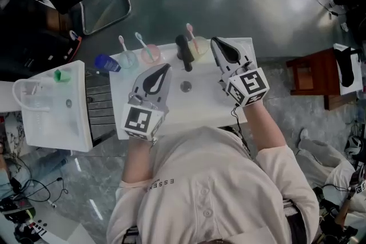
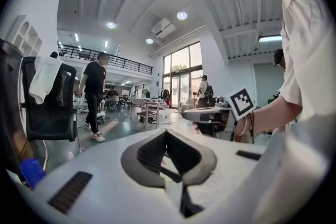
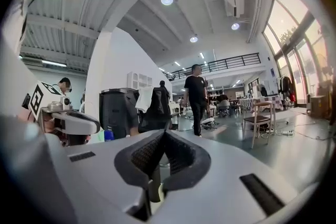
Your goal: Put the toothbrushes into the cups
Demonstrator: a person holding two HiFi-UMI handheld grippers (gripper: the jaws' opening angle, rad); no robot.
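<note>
Toothbrushes (image 1: 190, 37) head-up in cups (image 1: 151, 55)

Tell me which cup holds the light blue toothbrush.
The pink cup, just left of the black faucet. The clear cup further left and the pale cup right of the faucet hold pink brushes.

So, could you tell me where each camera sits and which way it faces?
Head view: on the person's head, facing steeply down at the sink and cups; left gripper, right gripper and forearms show.
Left gripper view: on that gripper, facing level toward the windows; its shut jaws and the person's forearm show.
Right gripper view: on that gripper, also level; shut jaws show.
Shared: both gripper views catch the walking person in black.
</note>
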